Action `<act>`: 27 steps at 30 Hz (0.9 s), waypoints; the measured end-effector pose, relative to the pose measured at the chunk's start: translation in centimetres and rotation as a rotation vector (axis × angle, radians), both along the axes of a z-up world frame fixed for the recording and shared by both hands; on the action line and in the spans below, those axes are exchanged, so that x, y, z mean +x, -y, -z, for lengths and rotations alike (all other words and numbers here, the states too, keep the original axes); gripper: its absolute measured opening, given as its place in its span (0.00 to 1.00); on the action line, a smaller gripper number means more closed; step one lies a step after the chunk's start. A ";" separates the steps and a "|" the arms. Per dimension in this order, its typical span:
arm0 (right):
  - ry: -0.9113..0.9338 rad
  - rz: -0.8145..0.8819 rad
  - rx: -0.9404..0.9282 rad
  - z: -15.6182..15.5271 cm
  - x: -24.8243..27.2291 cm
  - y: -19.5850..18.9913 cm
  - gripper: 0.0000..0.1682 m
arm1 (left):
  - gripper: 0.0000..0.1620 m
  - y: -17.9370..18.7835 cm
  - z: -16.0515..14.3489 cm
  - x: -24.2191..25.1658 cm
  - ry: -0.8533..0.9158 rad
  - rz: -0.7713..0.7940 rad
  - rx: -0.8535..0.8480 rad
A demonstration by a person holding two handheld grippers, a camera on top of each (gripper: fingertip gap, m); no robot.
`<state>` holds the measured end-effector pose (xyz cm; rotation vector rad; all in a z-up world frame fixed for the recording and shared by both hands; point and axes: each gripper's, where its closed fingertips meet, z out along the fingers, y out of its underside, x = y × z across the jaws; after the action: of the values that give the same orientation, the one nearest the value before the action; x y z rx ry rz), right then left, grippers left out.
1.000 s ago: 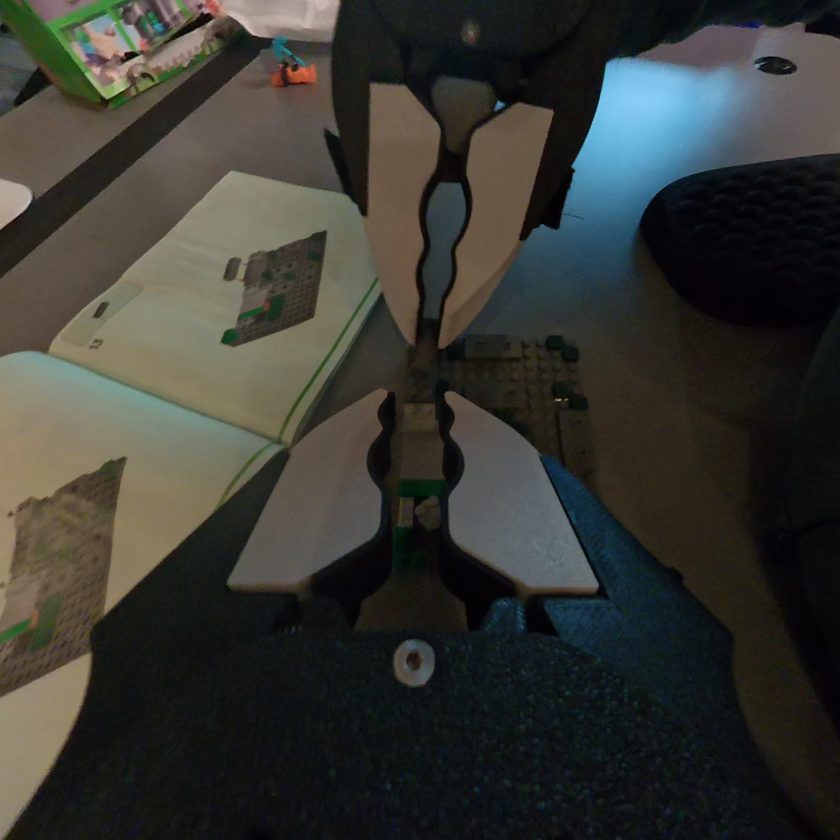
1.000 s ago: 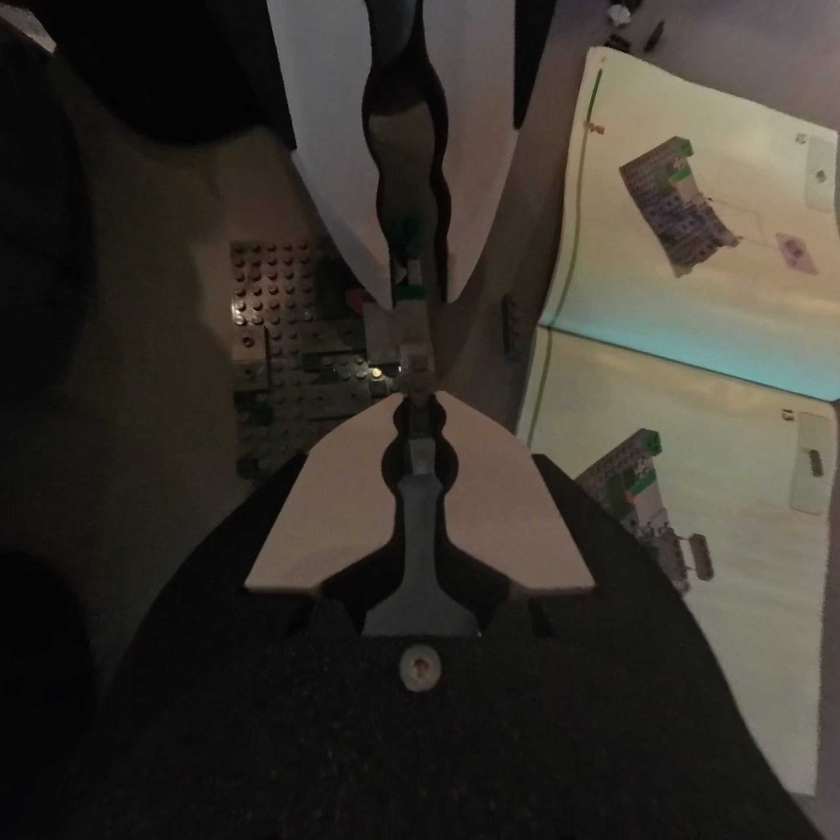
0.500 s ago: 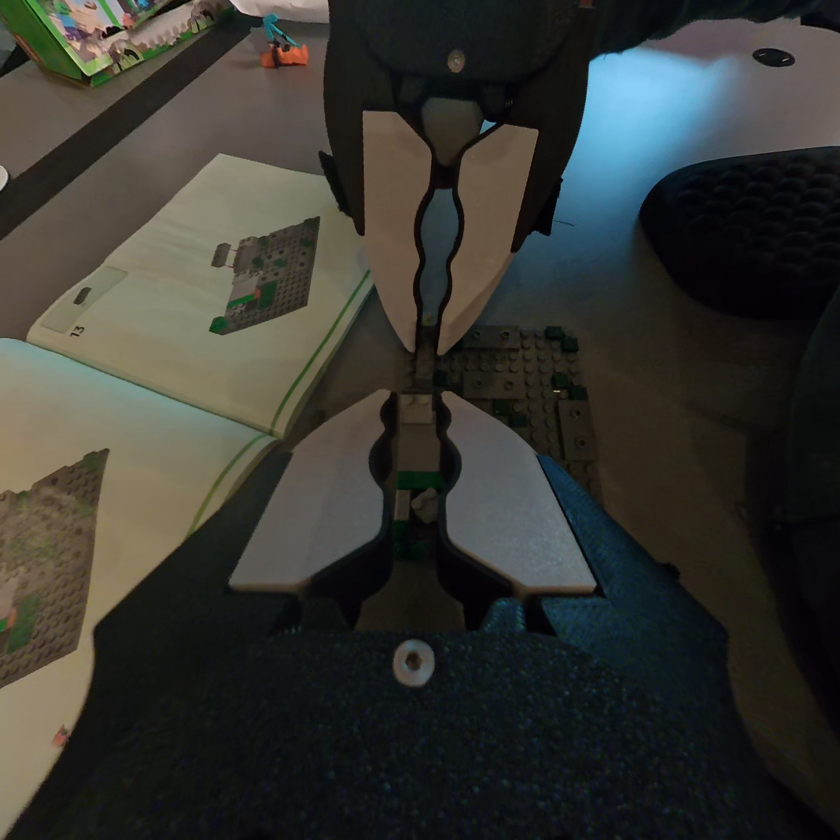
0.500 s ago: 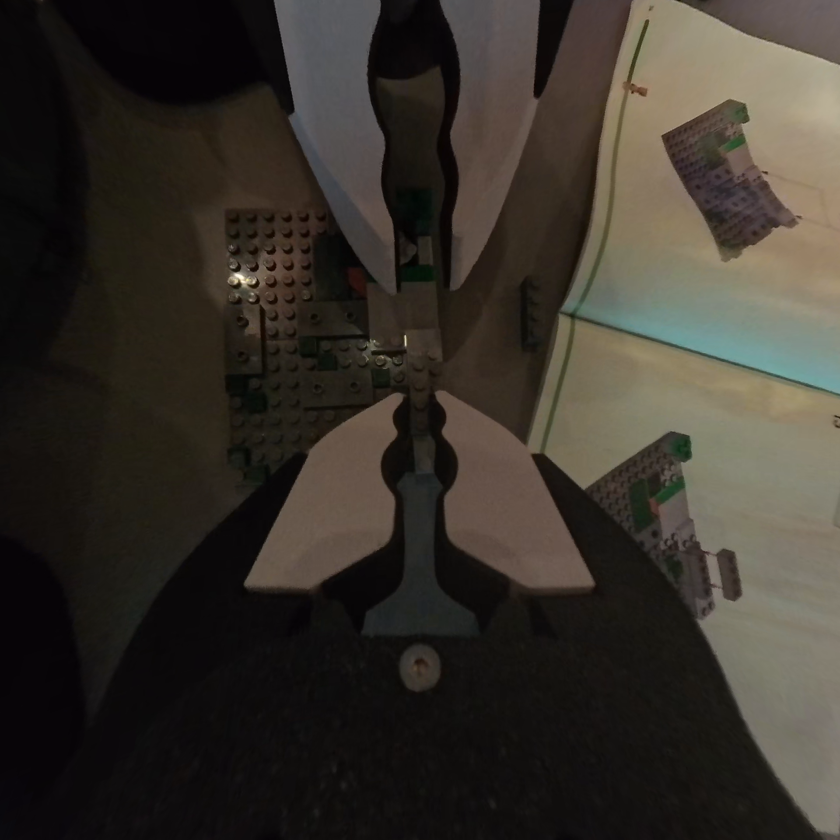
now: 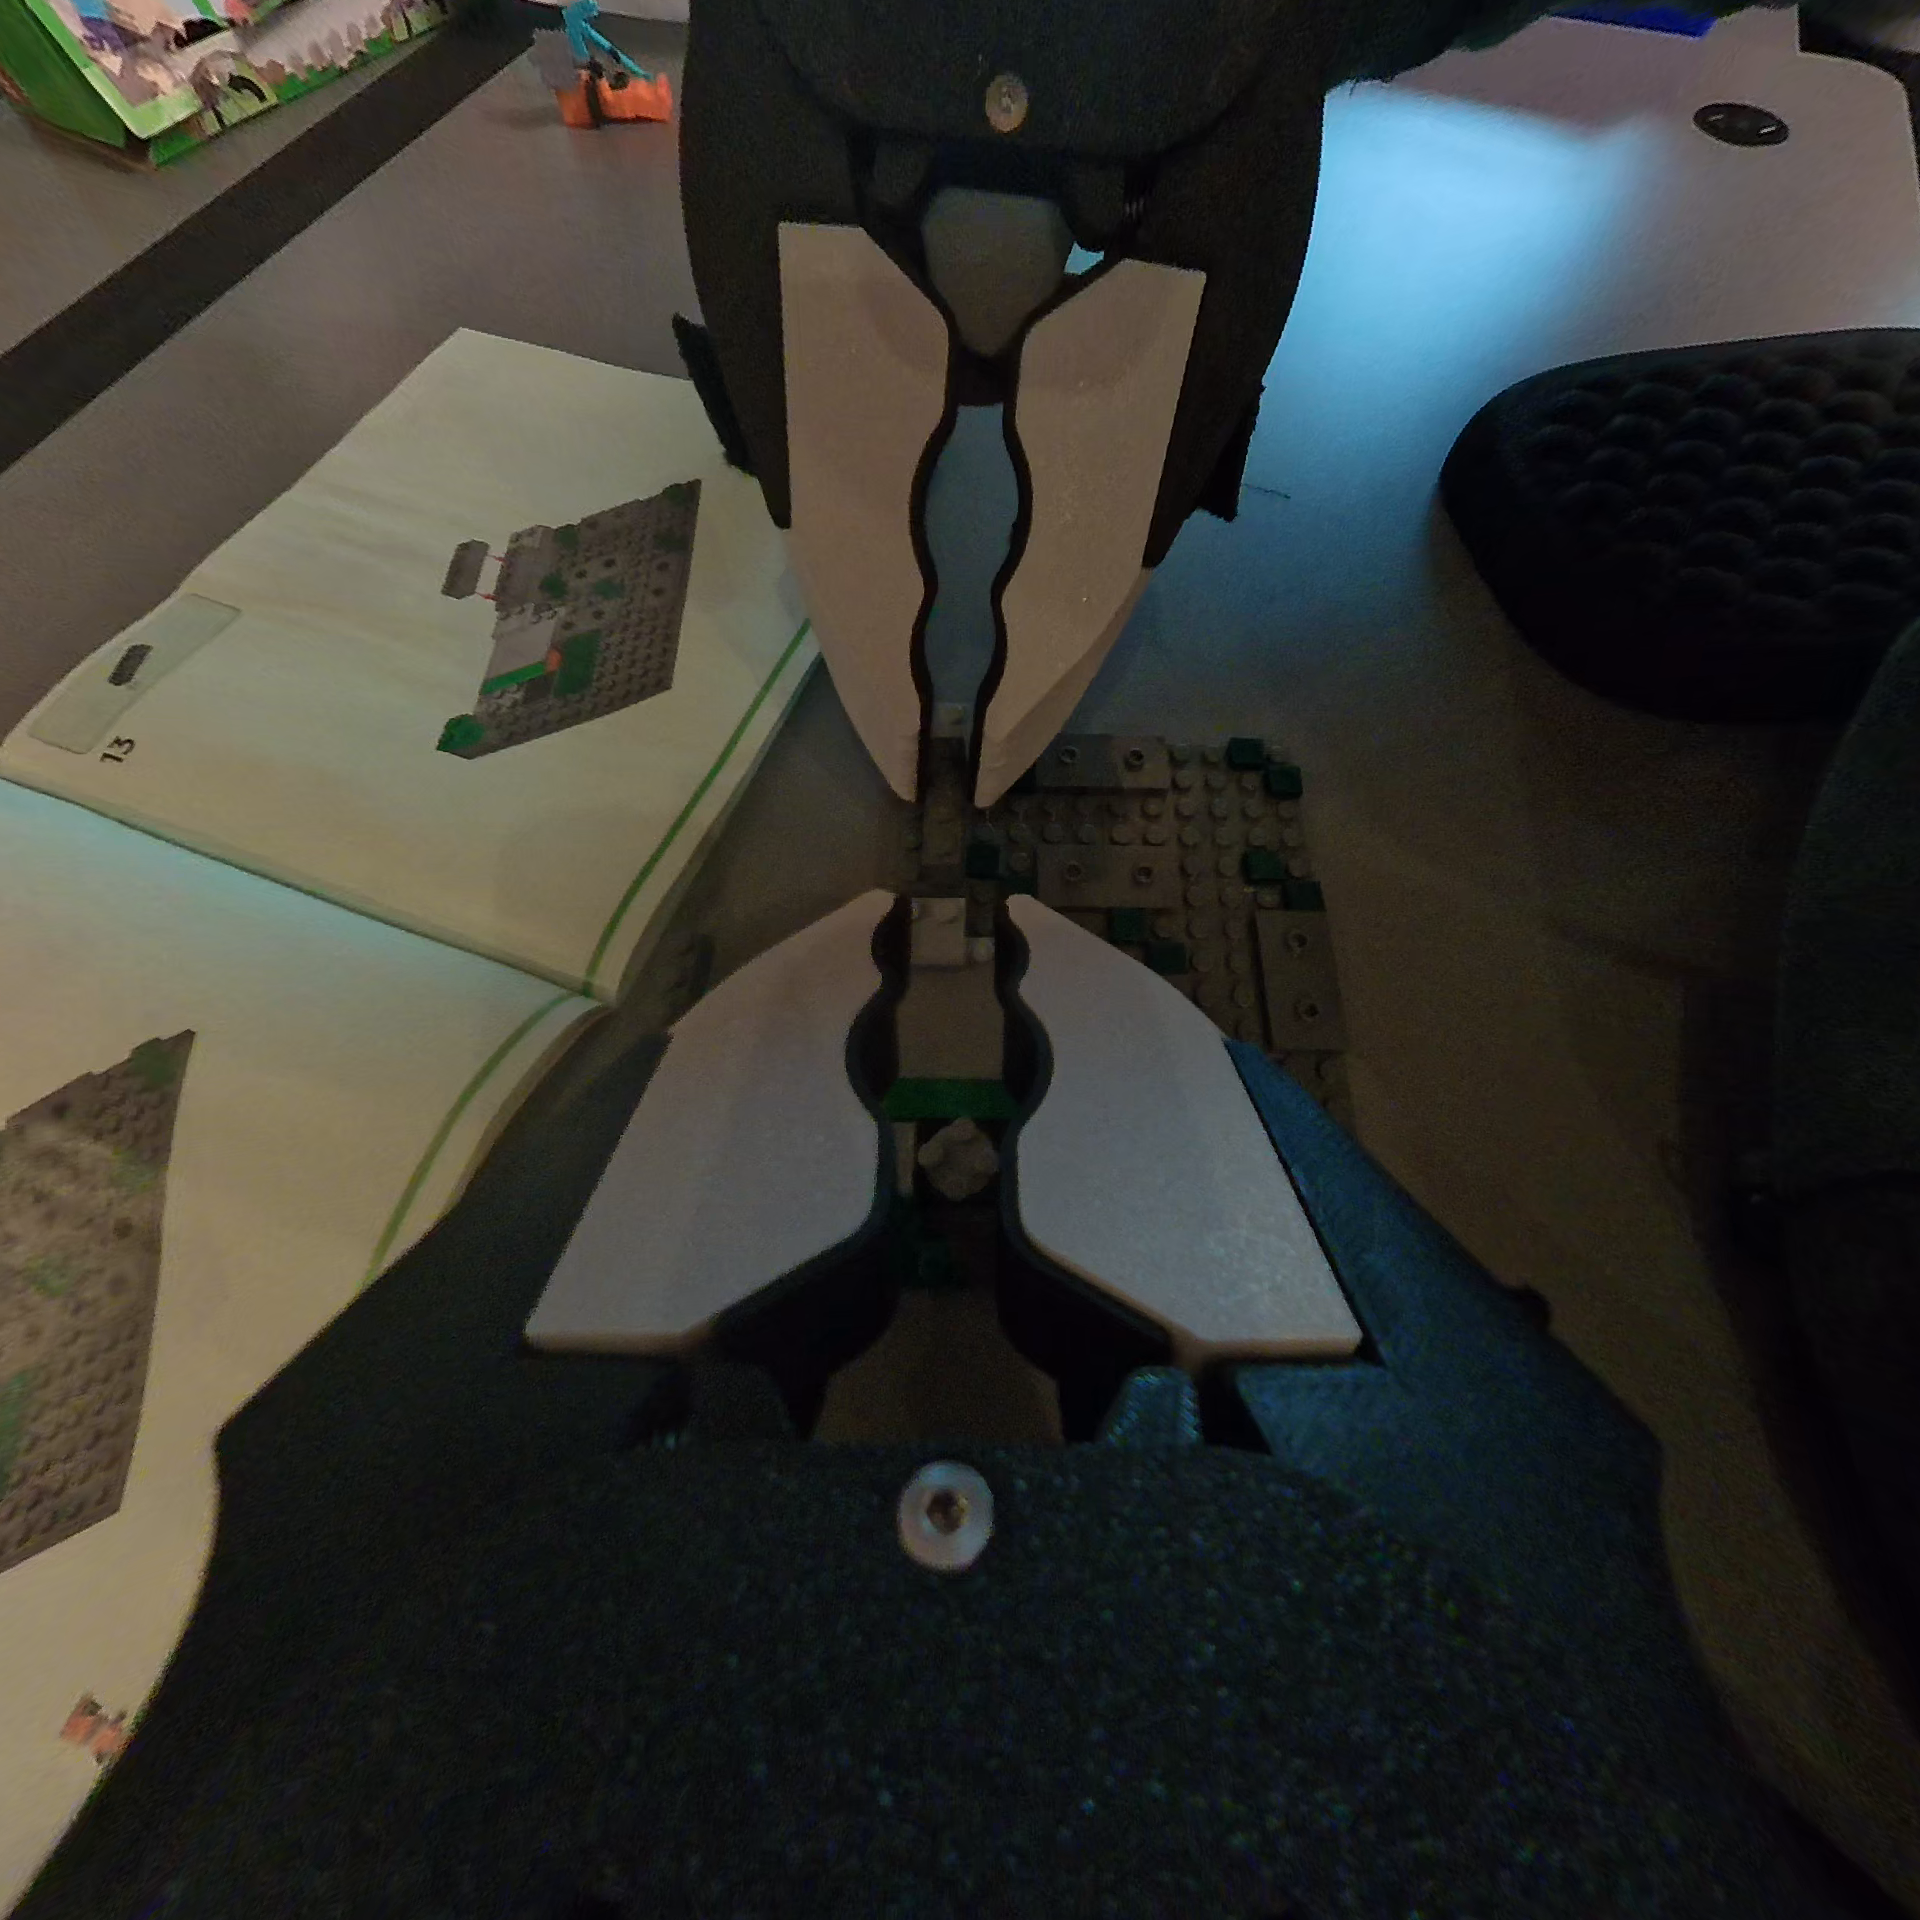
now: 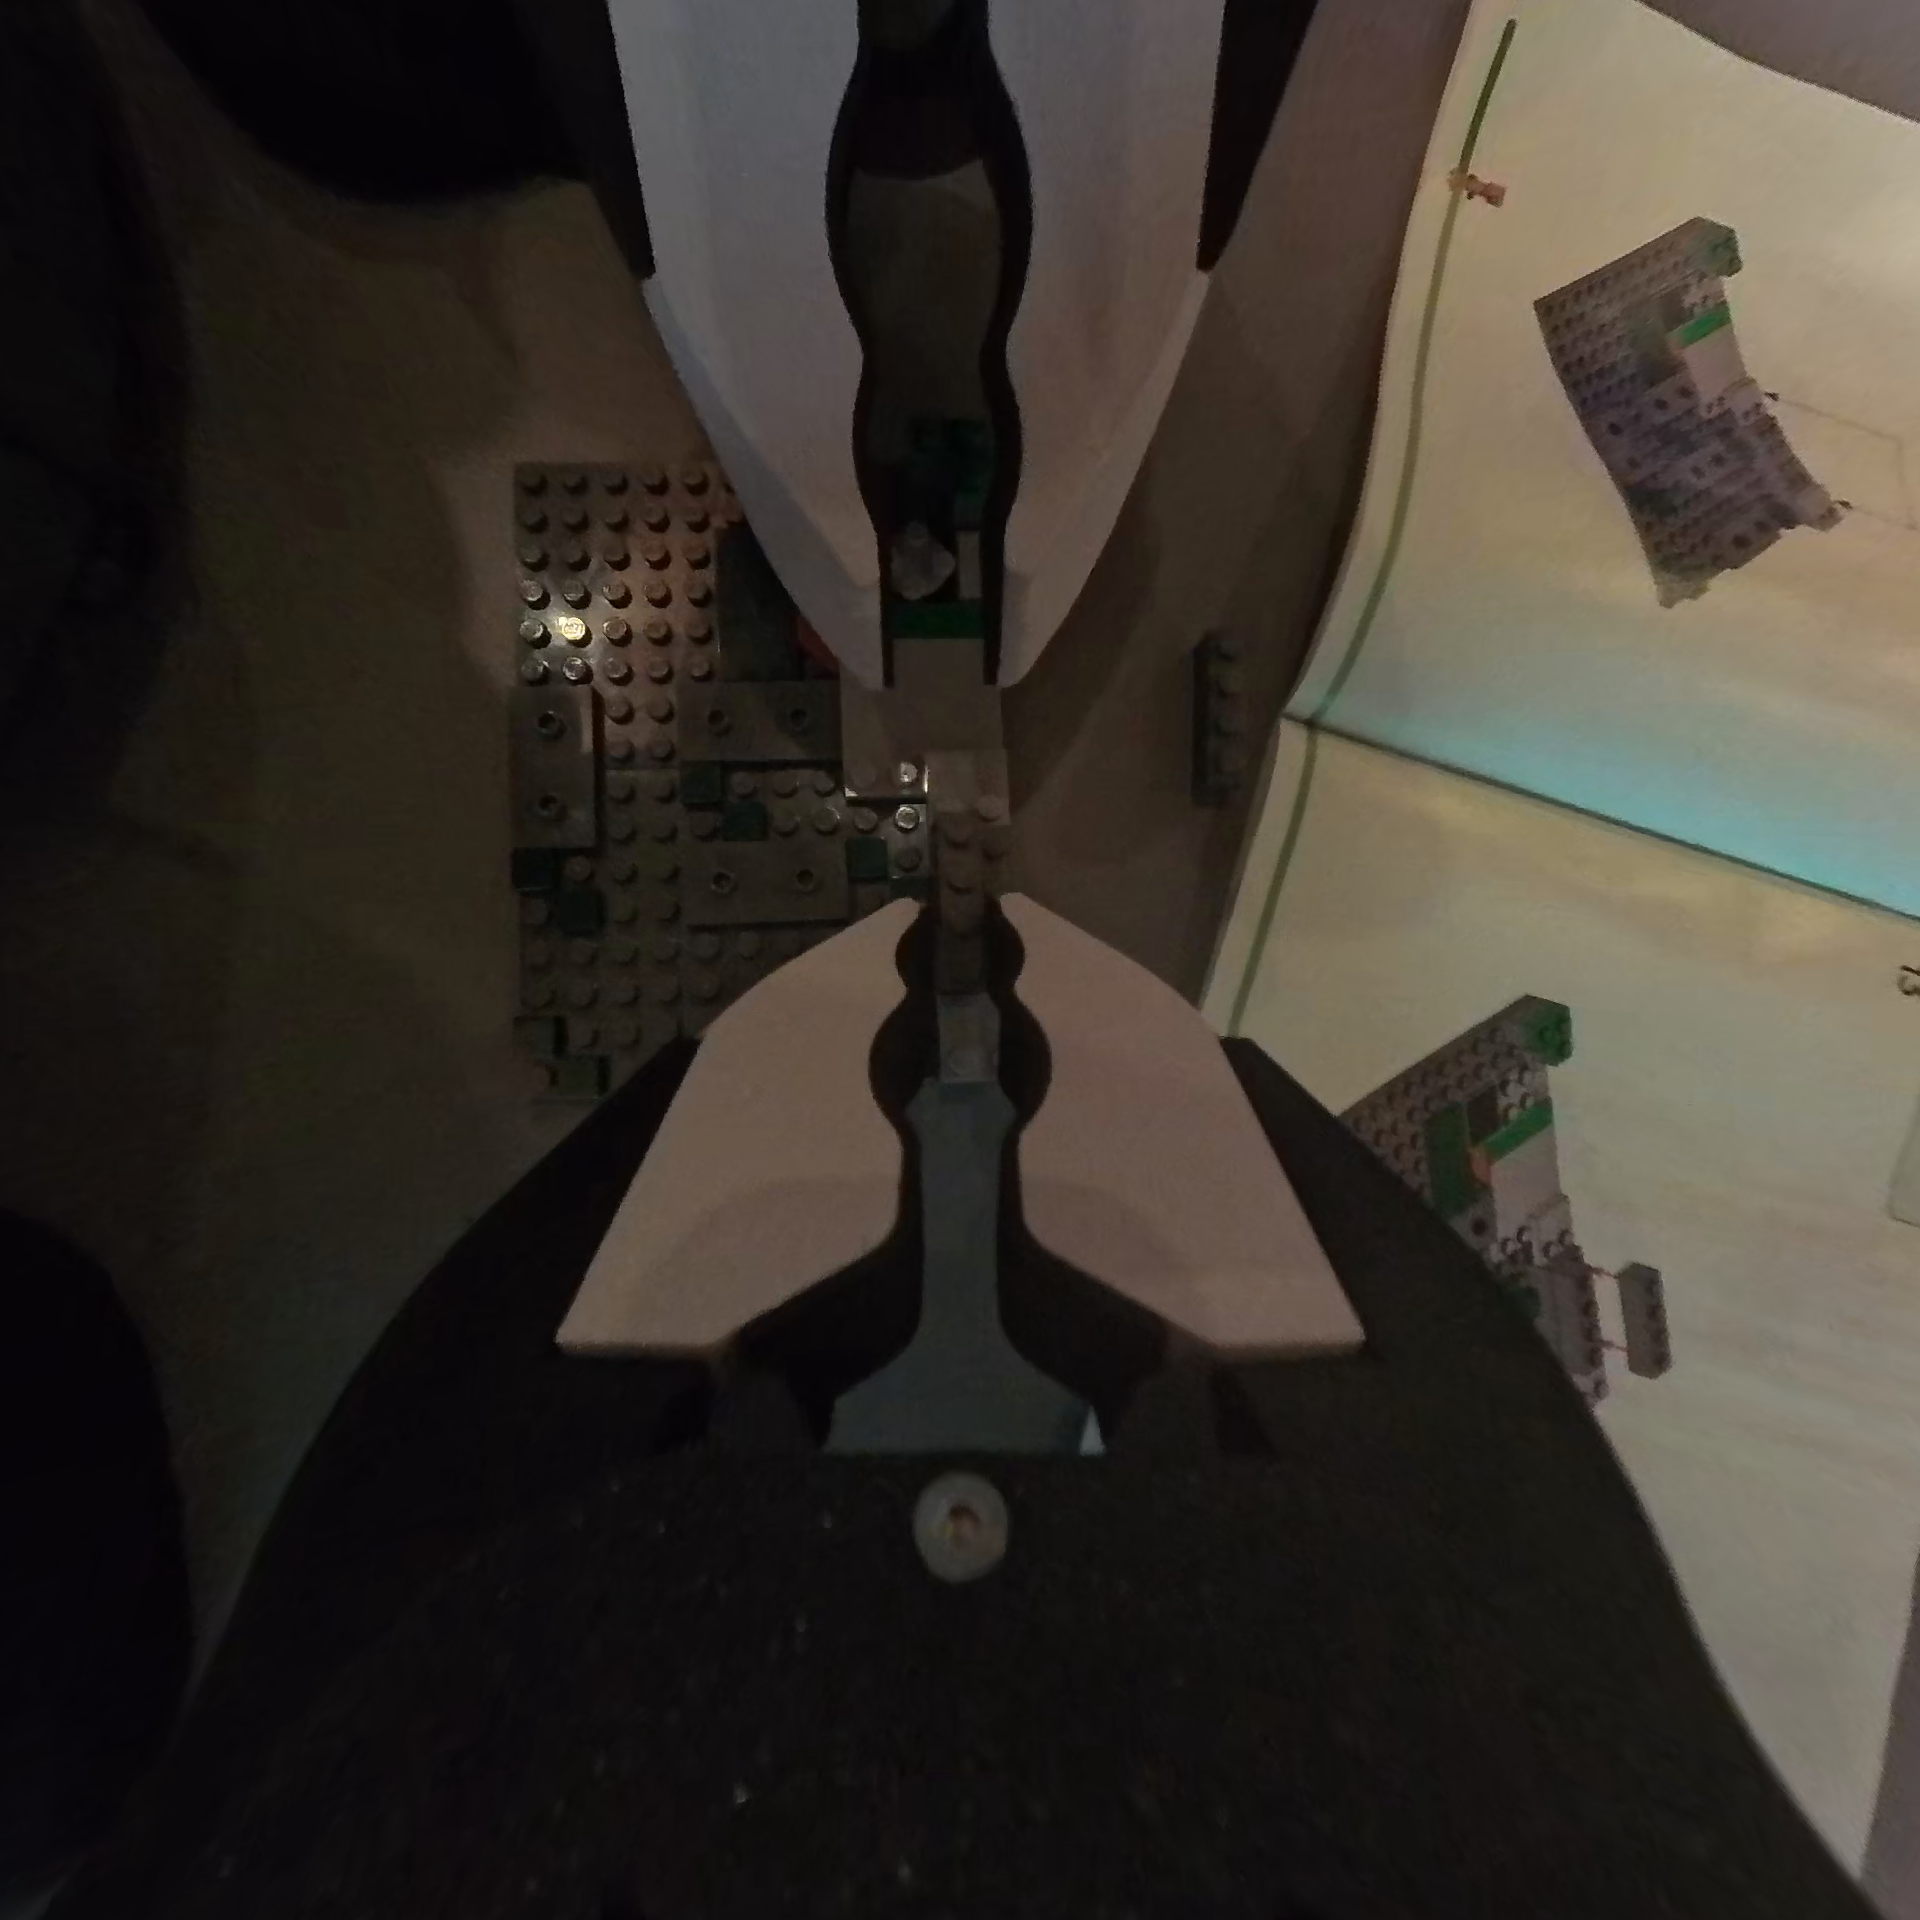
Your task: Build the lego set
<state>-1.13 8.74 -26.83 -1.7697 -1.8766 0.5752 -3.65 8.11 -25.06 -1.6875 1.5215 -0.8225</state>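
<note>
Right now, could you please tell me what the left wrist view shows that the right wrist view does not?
Only the left wrist view shows the green box and an orange and teal figure at the table's far edge. Only the right wrist view shows a loose dark brick beside the instruction booklet. Both show the booklet, the grey baseplate, and the left tongs and right tongs meeting tip to tip on a strip of bricks.

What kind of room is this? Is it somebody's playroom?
Probably an office or work room, not a playroom. The grey desk has a round cable hole, and a dark mesh chair stands beside it. An open instruction booklet and a green Lego box lie there for building.
</note>
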 end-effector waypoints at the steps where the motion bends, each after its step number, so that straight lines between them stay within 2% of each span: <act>1: -0.002 -0.001 0.000 0.0 0.0 0.0 0.06 | 0.09 0.0 0.0 0.0 -0.001 0.001 0.000; 27: -0.025 0.011 0.000 -0.3 -0.1 -0.1 0.06 | 0.08 0.5 0.6 0.3 -0.016 0.016 -0.018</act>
<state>-1.25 8.86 -26.51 -1.7637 -1.8487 0.5902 -3.30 7.59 -25.70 -1.7009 1.5449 -0.8354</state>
